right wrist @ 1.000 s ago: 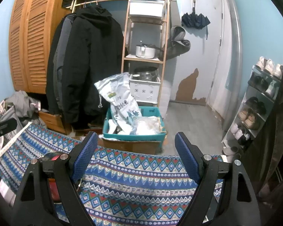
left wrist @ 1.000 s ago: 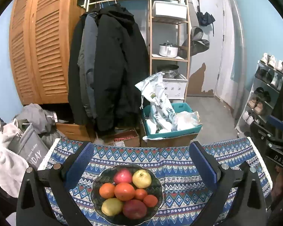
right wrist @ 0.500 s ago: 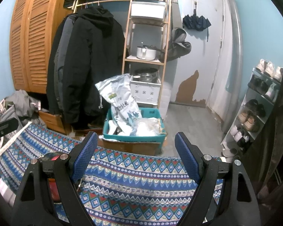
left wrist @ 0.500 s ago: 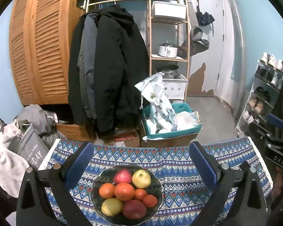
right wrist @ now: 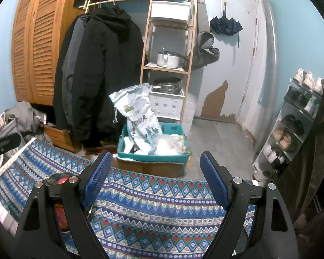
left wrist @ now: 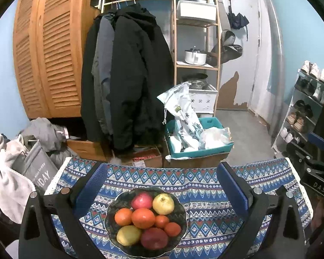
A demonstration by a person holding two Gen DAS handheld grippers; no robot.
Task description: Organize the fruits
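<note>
A dark patterned bowl (left wrist: 179, 213) sits on the blue patterned tablecloth (left wrist: 196, 183) and holds several fruits: a red apple (left wrist: 141, 200), a yellow-green apple (left wrist: 163, 204), oranges (left wrist: 143, 218), a lemon (left wrist: 128, 235) and a dark red apple (left wrist: 154, 238). My left gripper (left wrist: 161, 170) hovers open above the bowl, its blue pads wide apart with nothing between them. My right gripper (right wrist: 156, 157) is open too, over bare tablecloth (right wrist: 157, 205) to the right of the bowl. In the right wrist view the bowl (right wrist: 54, 178) peeks out behind the left finger.
Beyond the table's far edge stand a teal crate (left wrist: 196, 149) with bags on cardboard boxes, hanging dark coats (left wrist: 127, 75), a wooden shelf (left wrist: 196, 43) and a shoe rack (left wrist: 302, 108). Clothes (left wrist: 8, 161) pile up at the left.
</note>
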